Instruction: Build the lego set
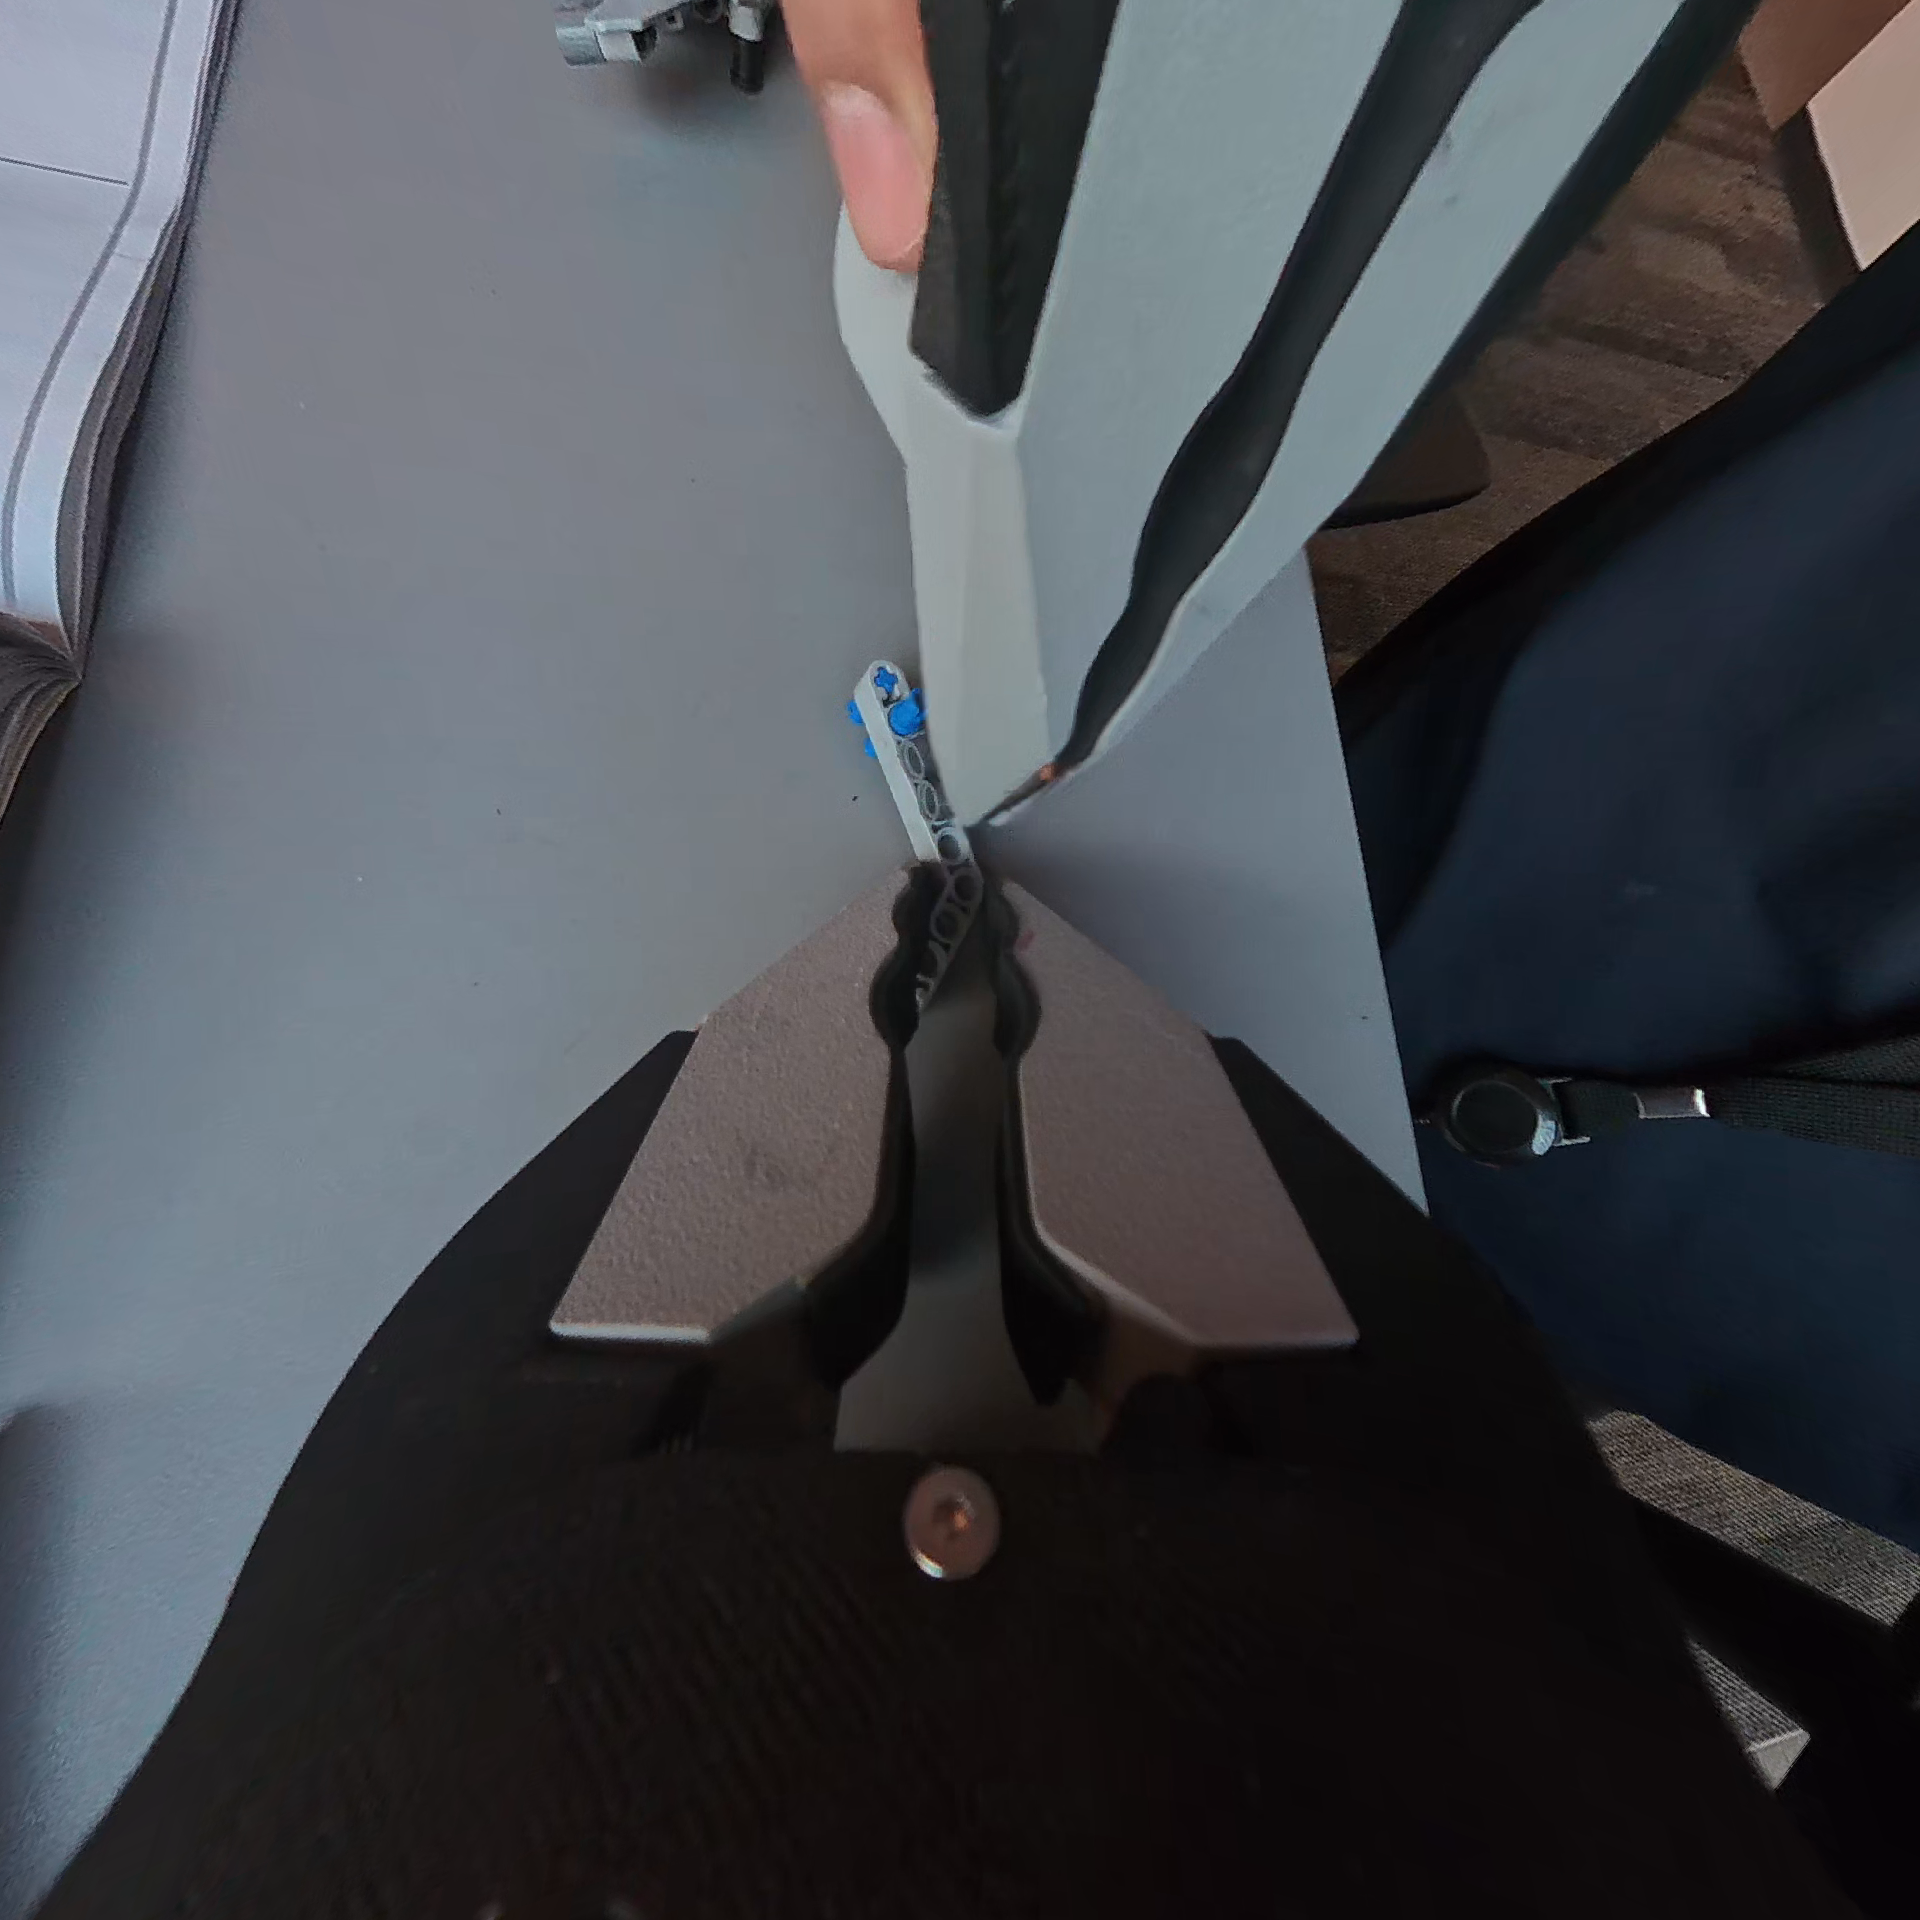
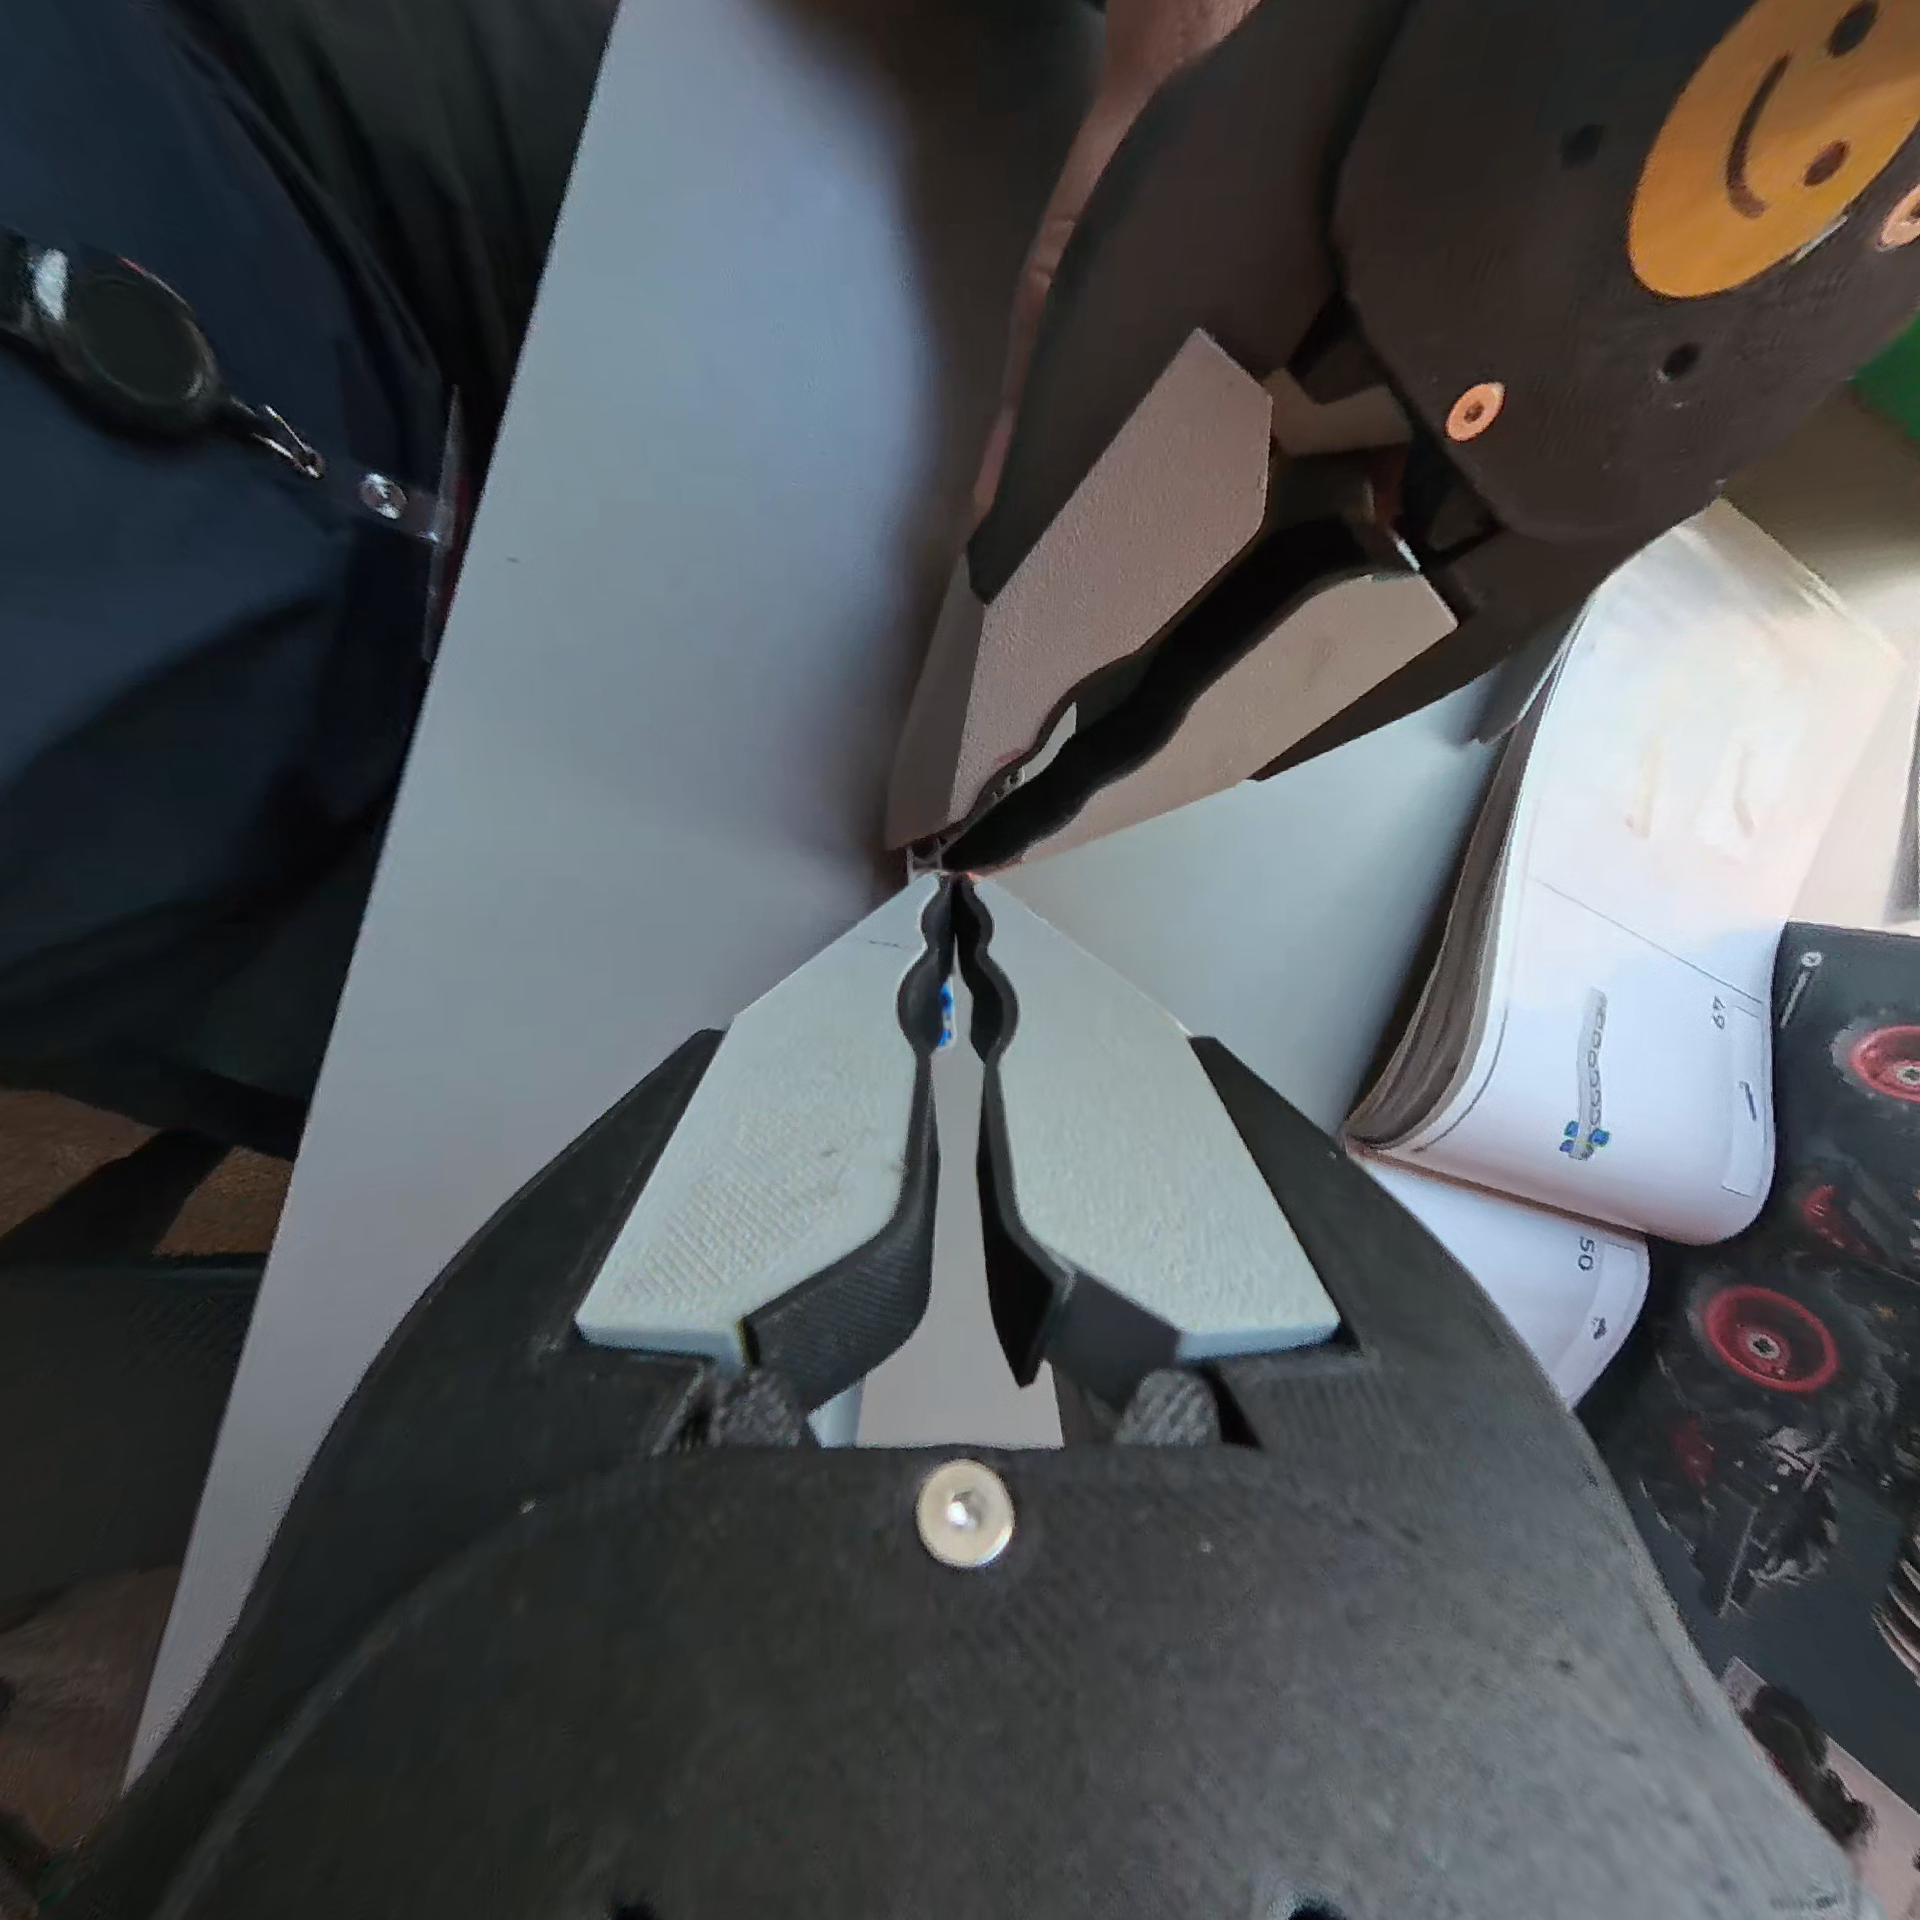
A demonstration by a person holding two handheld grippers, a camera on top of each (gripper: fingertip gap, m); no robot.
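I am working over a grey worktop (image 1: pixel 416 727), with an open instruction booklet (image 2: pixel 1621 935) lying at its side and a small grey part-built piece (image 1: pixel 665 31) far off at the worktop's back edge. Both tools meet close above the worktop's near edge, tips almost touching.

My left gripper (image 1: pixel 951 914) has its jaws clenched on the lower end of a thin grey beam (image 1: pixel 914 774) with a row of holes; the beam sticks up and away from the jaws, tilted. At its free end sit small blue pins (image 1: pixel 894 712).

My right gripper (image 2: pixel 954 914) comes in from the opposite side. Its jaws are nearly closed and a small blue pin (image 2: pixel 947 1013) shows between them, so I judge they are grasping it, though most of it is hidden.

The step, as I read it, is seating this pin into a hole of the beam. To do it well I keep the left grip firm so the beam cannot pivot, line the pin square to a hole, and push straight along its axis. A skewed push may twist the beam or flick the pin out.
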